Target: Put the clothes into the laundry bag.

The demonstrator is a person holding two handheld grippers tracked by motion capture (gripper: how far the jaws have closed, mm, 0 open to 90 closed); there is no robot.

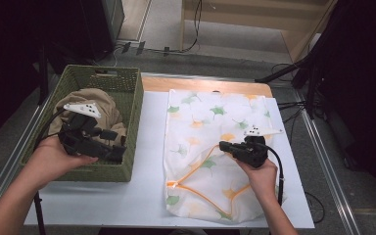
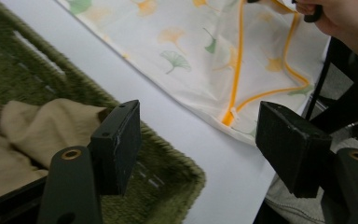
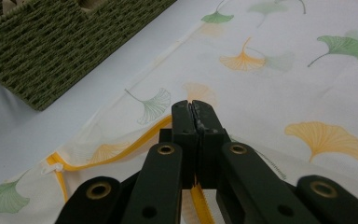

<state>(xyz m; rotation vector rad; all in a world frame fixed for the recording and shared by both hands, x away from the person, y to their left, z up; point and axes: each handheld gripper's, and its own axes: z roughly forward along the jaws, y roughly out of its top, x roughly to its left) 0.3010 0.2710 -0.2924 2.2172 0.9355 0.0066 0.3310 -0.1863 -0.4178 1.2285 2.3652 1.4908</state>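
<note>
Thin printed fabric bag (image 1: pixel 215 147), limp and light, is spread on the table (image 1: pixel 147 161); its zipper edge (image 3: pixel 121 151) is pinched by the closed right gripper (image 3: pixel 196 112), while the left gripper (image 2: pixel 196 140) is held agape, empty, over the basket (image 1: pixel 127 88)

I see my left hand-held gripper (image 1: pixel 108 147) and right hand-held gripper (image 1: pixel 225 146) as matte black bodies with brass-coloured pivot rivets, blocky scuffed jaw pads, a pale three-cornered dotted plate on top, and black cables trailing; my forearms are bare.
</note>
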